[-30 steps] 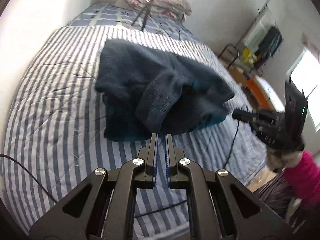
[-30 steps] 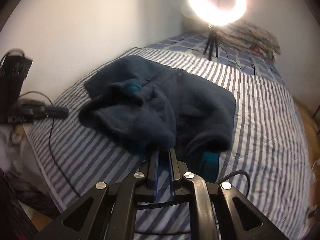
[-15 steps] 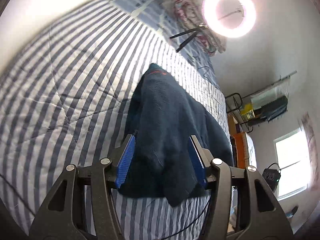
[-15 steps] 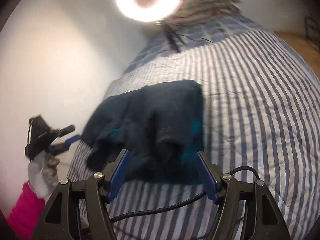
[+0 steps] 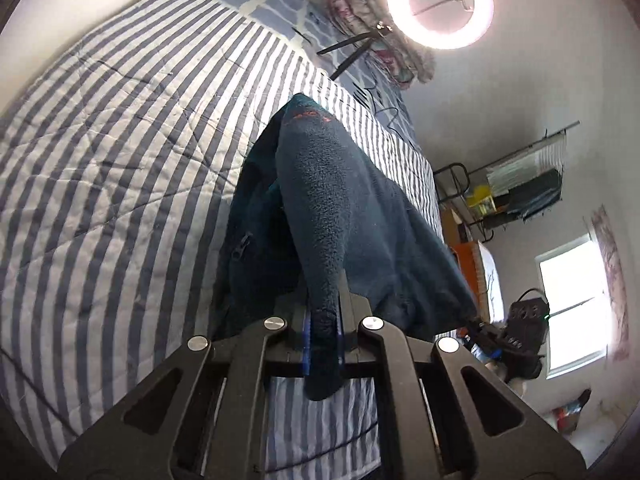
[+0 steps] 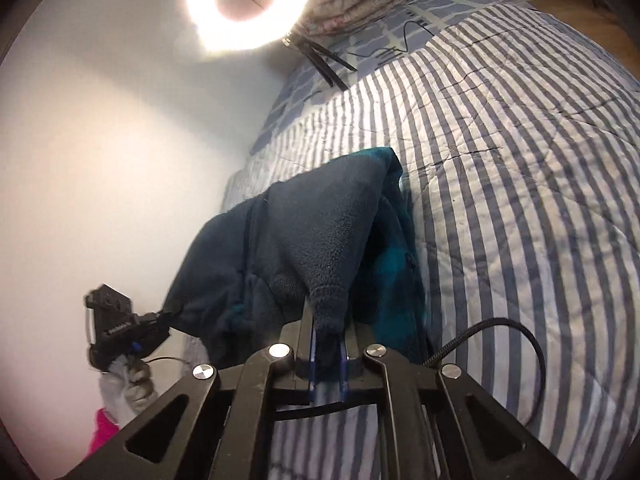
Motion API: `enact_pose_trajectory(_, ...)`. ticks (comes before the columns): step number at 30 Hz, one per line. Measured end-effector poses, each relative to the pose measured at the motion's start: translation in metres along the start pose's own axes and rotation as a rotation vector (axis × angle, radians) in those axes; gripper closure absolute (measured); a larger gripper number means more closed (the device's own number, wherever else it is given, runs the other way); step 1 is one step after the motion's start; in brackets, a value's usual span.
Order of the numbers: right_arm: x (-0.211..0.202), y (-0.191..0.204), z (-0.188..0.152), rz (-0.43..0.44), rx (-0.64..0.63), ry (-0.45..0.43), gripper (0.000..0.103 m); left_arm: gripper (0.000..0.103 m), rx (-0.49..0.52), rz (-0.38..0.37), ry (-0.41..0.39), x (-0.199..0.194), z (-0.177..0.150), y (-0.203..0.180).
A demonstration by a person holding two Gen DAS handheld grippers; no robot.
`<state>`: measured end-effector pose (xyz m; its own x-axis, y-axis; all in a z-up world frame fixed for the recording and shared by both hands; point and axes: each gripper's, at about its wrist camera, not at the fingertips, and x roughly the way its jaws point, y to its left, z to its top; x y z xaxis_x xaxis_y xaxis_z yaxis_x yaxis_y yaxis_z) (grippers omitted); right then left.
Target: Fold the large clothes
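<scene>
On the striped bedspread [image 5: 120, 168] lies a dark teal fleece garment [image 5: 340, 208], bunched and partly raised off the cover at its near edge. Left gripper [image 5: 323, 340]: both blue-padded fingers are pressed against a narrow fold of the fleece, which passes between them and hangs out below in a short rounded tab; the jaws are closing on it, and the grip is firm as seen from the left wrist view. Right gripper [image 6: 328, 360]: likewise clamped on a tapered corner of the same garment [image 6: 320, 240], the cloth pinched between the pads with the jaws closing; fabric rises from the pinch in a taut cone. A brighter teal lining shows on the garment's right side in the right wrist view, and a zip pull is visible on its left flank in the left wrist view. Each camera sees the opposite gripper at the far corner of the fleece, held by a gloved hand [image 6: 128, 384] with a pink sleeve [image 6: 102, 432] below it. A lit ring light [image 5: 440, 0] on a tripod stands at the head of the bed beside a floral pillow [image 5: 372, 20]. A braided black cable [image 6: 500, 344] loops over the cover near the right gripper. A window [image 5: 576, 304] and a rack [image 5: 516, 192] stand beyond the bed.
</scene>
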<state>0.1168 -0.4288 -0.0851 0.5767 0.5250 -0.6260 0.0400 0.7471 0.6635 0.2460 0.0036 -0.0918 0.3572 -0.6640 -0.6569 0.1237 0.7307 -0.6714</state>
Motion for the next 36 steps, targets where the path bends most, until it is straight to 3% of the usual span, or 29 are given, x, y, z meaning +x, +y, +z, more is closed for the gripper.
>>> enact_pose_trajectory(4, 0.013, -0.009, -0.017, -0.076, -0.026, 0.049, 0.098, 0.097, -0.063, 0.064, 0.062, 0.022, -0.014, 0.034)
enact_pose_trajectory(6, 0.036, -0.013, -0.023, -0.16, -0.059, 0.09, 0.098, 0.097, -0.07, 0.113, 0.09, 0.039, -0.019, 0.049)
enact_pose_trajectory(8, 0.056, -0.012, -0.026, -0.24, -0.123, 0.113, 0.098, 0.097, -0.093, 0.112, 0.1, 0.05, -0.025, 0.059)
enact_pose_trajectory(12, 0.061, -0.012, -0.021, -0.268, -0.133, 0.119, 0.098, 0.092, -0.001, 0.178, 0.069, 0.044, -0.028, 0.042)
enact_pose_trajectory(13, 0.057, -0.009, -0.021, -0.268, -0.138, 0.123, 0.095, 0.092, 0.025, 0.195, 0.071, 0.041, -0.028, 0.036)
enact_pose_trajectory(16, 0.035, -0.002, -0.017, -0.274, -0.152, 0.118, 0.076, 0.09, 0.092, 0.237, 0.074, 0.029, -0.027, 0.014)
enact_pose_trajectory(19, 0.006, 0.018, -0.01, -0.337, -0.222, 0.033, 0.071, 0.09, 0.142, 0.243, 0.021, -0.002, -0.027, -0.009)
enact_pose_trajectory(22, -0.004, 0.044, 0.006, -0.32, -0.283, -0.025, 0.071, 0.09, 0.199, 0.232, -0.064, -0.025, -0.013, -0.036)
enact_pose_trajectory(26, 0.032, 0.09, 0.034, -0.252, -0.382, -0.03, 0.071, 0.09, 0.277, 0.258, -0.127, -0.023, 0.023, -0.066)
enact_pose_trajectory(30, 0.083, 0.116, 0.057, -0.209, -0.431, -0.023, 0.071, 0.09, 0.301, 0.274, -0.134, 0.012, 0.069, -0.08)
enact_pose_trajectory(34, 0.141, 0.12, 0.074, -0.16, -0.425, 0.027, 0.071, 0.09, 0.299, 0.264, -0.087, 0.053, 0.091, -0.078)
enact_pose_trajectory(36, 0.161, 0.116, 0.074, -0.198, -0.444, 0.051, 0.071, 0.09, 0.296, 0.293, -0.057, 0.071, 0.092, -0.068)
